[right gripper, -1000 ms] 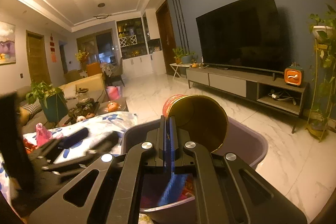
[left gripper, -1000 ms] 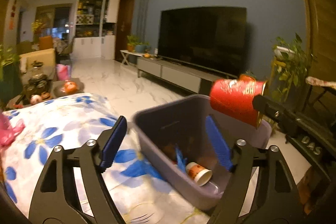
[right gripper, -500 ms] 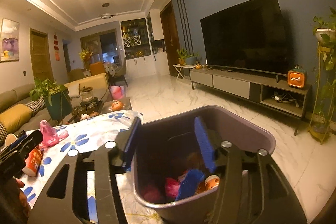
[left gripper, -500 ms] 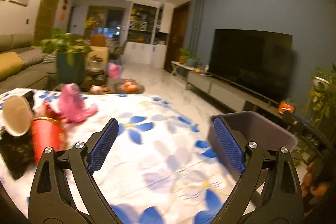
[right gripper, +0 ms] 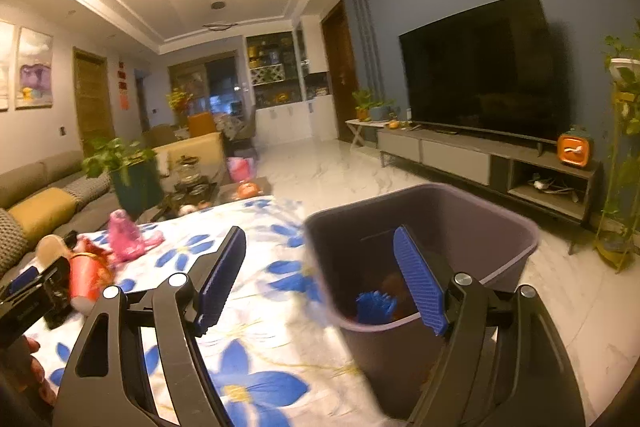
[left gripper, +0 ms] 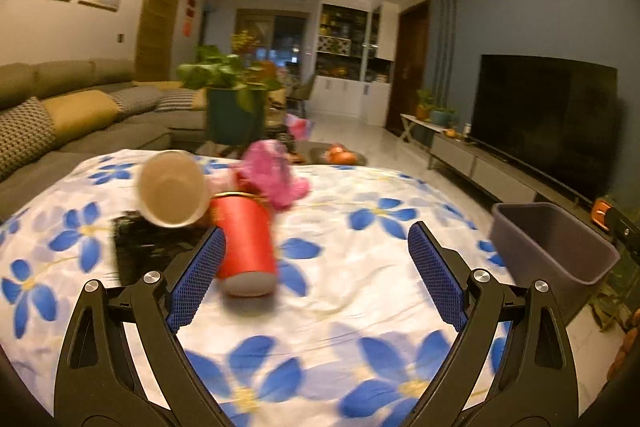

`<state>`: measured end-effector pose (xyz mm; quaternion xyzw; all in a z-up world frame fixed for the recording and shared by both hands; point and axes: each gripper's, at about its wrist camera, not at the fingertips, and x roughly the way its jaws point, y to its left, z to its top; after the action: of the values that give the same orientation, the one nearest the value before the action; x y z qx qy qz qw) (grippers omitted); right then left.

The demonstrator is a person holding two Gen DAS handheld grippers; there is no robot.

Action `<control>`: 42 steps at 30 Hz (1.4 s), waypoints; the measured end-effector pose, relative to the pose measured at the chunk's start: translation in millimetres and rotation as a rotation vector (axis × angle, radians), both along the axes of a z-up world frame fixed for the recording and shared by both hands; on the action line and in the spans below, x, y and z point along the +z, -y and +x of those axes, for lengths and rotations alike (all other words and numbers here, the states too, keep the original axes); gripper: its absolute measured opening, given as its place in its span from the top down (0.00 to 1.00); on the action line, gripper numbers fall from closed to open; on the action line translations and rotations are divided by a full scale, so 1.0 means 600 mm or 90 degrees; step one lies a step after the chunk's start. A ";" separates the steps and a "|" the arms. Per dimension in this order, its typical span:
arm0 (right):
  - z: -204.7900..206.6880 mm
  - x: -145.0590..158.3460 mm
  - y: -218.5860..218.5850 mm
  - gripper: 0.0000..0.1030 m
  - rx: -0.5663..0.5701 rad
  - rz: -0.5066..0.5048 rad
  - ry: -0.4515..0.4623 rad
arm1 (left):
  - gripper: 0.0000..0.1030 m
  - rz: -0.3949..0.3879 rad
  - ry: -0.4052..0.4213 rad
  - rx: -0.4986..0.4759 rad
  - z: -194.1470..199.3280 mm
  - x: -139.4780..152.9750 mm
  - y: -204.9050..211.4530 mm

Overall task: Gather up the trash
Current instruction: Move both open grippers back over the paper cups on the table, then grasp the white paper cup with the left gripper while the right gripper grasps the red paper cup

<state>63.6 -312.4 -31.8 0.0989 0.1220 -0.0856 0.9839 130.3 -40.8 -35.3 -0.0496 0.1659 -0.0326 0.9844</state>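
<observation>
On the flowered tablecloth [left gripper: 360,307] lies a red cup [left gripper: 246,239] on its side. Behind it are a tan paper cup [left gripper: 172,189], a pink bag [left gripper: 272,173] and a black object [left gripper: 148,247]. My left gripper [left gripper: 316,277] is open, and its left pad is beside the red cup without touching it. The grey bin [right gripper: 516,227] stands at the table's right edge with trash inside, including a blue piece [right gripper: 374,305]. My right gripper [right gripper: 320,281] hovers at the bin's near wall with its jaws opening and nothing between the pads. The right wrist view also shows the red cup [right gripper: 86,277] and pink bag [right gripper: 124,235].
A sofa [left gripper: 60,115] and a potted plant [left gripper: 232,99] stand beyond the table. A TV [right gripper: 480,67] on a low console [right gripper: 480,159] lines the right wall, with marble floor [right gripper: 340,167] between. A person's hand [right gripper: 24,367] shows at the lower left.
My right gripper opened and let the red-and-gold tub drop into the bin, then drew back to the left. My left gripper swung left from the bin to the pile of trash.
</observation>
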 end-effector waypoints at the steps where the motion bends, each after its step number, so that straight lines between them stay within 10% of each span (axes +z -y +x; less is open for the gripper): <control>1: -0.001 0.000 -0.011 0.25 0.007 -0.003 0.000 | 0.12 0.001 0.001 0.009 -0.004 0.001 -0.010; 42: 0.209 -0.050 -0.462 0.21 0.302 -0.094 -0.107 | 0.12 -0.019 0.024 0.230 -0.039 0.008 -0.315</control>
<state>188.7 -35.3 -61.9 -0.0119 0.2163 0.1307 0.9675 107.2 148.3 -30.6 -0.0927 0.1356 0.1416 0.9762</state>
